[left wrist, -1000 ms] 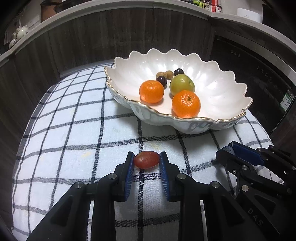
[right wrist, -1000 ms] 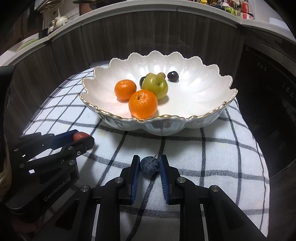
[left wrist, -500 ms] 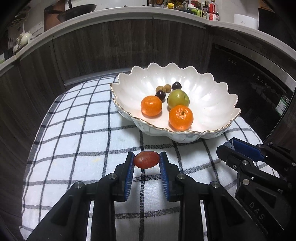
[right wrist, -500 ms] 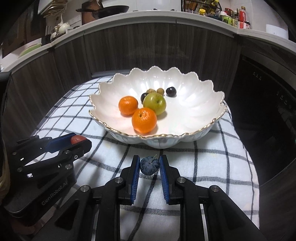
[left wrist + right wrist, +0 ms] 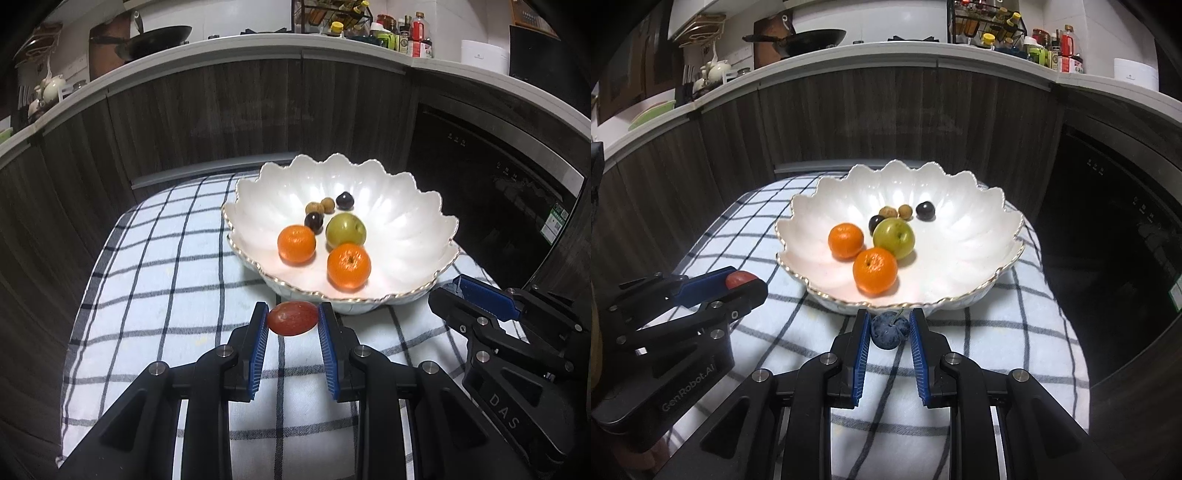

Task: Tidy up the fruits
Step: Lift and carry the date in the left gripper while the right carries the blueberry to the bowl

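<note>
Now higher, left gripper clamping red fruit, right gripper clamping dark plum, bowl lower.

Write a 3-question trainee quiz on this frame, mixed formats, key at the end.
1. True or false: the left tool is shut on a reddish oval fruit.
2. How many orange citrus fruits lie in the scalloped white bowl?
3. What does the right tool hold? A) green apple B) small dark blue fruit C) brown nut

Key:
1. True. Its blue pads press the fruit from both sides.
2. Two, near and, next to the green apple.
3. B. The small dark blue fruit sits between its pads, short of the bowl's near rim in the picture.
</note>
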Action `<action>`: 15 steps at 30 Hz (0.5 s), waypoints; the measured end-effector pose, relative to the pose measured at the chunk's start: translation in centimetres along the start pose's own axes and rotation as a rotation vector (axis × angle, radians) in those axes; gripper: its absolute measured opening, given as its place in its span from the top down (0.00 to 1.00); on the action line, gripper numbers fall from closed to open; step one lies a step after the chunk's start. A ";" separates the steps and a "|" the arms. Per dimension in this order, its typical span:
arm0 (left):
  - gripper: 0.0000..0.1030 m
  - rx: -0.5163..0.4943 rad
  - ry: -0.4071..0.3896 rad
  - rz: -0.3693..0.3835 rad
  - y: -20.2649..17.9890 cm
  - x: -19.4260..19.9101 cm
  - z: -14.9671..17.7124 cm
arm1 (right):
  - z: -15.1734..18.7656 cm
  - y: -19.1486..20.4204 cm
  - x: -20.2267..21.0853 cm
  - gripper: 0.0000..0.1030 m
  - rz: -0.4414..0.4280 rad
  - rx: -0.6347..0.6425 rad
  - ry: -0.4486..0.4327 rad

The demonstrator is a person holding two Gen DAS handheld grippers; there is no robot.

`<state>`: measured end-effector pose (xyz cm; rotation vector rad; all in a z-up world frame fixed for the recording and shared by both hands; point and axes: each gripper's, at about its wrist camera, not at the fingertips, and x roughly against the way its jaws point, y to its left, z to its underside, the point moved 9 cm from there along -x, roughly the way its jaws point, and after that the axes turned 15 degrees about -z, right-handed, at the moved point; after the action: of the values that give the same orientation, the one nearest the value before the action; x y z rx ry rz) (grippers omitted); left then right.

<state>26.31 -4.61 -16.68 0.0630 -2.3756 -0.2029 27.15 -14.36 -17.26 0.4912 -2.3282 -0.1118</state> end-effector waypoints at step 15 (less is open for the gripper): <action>0.73 -0.010 -0.049 0.010 -1.2 -0.4 -4.6 | -3.6 -3.0 0.8 0.77 0.037 -0.026 -0.050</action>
<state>29.78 -6.34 -13.88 0.0422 -2.4231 -0.2133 30.10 -17.21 -14.80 0.4368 -2.3808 -0.1375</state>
